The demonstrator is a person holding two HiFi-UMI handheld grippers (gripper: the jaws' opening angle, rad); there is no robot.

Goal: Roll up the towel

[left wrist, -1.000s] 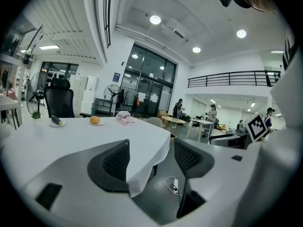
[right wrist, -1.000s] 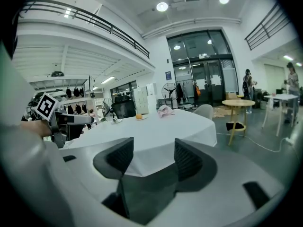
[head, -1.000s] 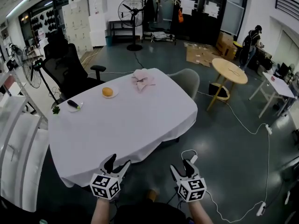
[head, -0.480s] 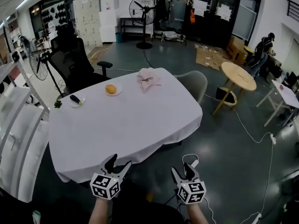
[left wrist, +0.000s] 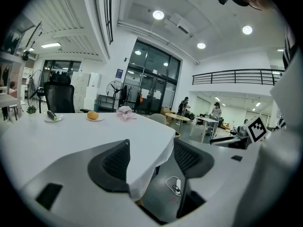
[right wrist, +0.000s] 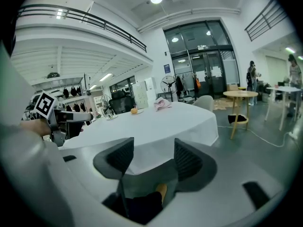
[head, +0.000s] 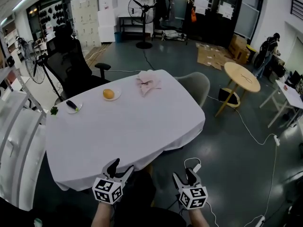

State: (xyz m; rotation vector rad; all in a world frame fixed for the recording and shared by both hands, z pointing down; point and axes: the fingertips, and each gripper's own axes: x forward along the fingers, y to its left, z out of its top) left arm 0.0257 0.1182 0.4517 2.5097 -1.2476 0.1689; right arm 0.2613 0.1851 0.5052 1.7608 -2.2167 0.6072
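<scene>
A crumpled pink towel (head: 147, 82) lies near the far edge of the white-clothed table (head: 128, 131); it also shows small in the left gripper view as the pink towel (left wrist: 125, 112) and in the right gripper view as the pink towel (right wrist: 162, 103). My left gripper (head: 119, 167) hangs open just off the table's near edge, nothing between its jaws. My right gripper (head: 184, 176) is open too, over the floor to the right of that edge, far from the towel.
An orange on a plate (head: 109, 94) and a plate with a dark vegetable (head: 72, 106) sit at the table's far left. A grey chair (head: 195, 85) and black office chair (head: 71, 70) stand behind it. A round wooden table (head: 241, 76) and floor cables (head: 246, 126) lie right.
The view has shifted a little; both grippers have sunk slightly toward the bottom of the head view. Their jaws stay as wide as before. The towel has not moved.
</scene>
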